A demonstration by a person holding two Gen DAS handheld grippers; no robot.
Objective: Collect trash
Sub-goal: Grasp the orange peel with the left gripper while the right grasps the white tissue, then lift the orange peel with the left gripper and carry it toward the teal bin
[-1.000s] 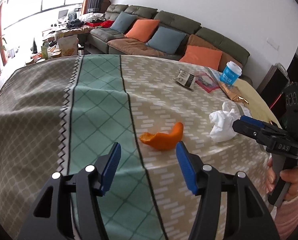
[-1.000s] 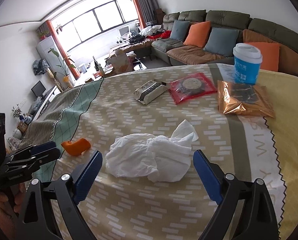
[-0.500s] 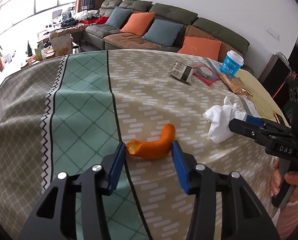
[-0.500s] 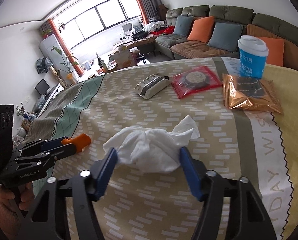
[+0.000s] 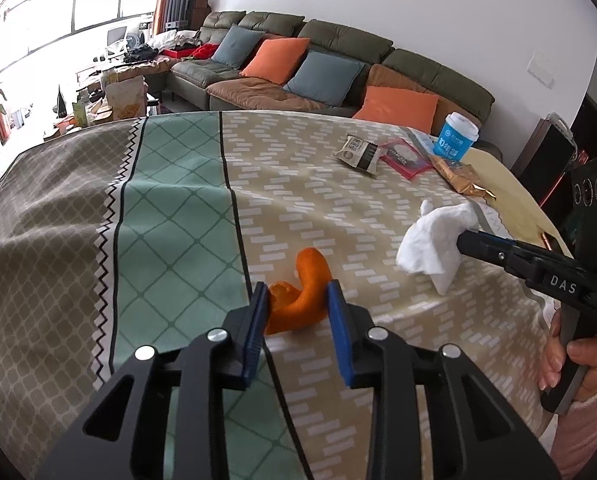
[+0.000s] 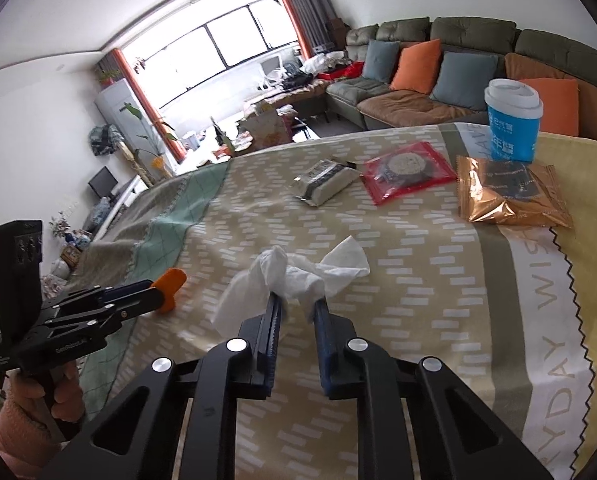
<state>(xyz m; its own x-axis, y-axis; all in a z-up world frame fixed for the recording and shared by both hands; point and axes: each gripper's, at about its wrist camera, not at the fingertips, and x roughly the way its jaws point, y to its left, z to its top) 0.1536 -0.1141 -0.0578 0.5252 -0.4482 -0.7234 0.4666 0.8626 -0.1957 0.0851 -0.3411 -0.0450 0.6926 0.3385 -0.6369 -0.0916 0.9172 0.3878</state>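
Note:
My left gripper (image 5: 297, 300) is shut on a curled orange peel (image 5: 302, 292), held just above the patterned tablecloth. The peel also shows in the right wrist view (image 6: 170, 282), at the tip of the left gripper (image 6: 154, 292). My right gripper (image 6: 296, 300) is shut on a crumpled white tissue (image 6: 294, 276), lifted a little off the cloth. In the left wrist view the tissue (image 5: 434, 236) hangs from the right gripper (image 5: 462, 240) at the right.
Farther back on the table (image 6: 418, 300) lie a grey snack packet (image 6: 324, 182), a red packet (image 6: 406, 170), a copper foil packet (image 6: 510, 196) and a blue paper cup (image 6: 512, 124). A sofa with cushions (image 5: 298, 64) stands beyond the table.
Both grippers moved forward over their items and closed. The left one took hold of the orange peel, the right one bunched up the tissue, and both items are raised slightly.

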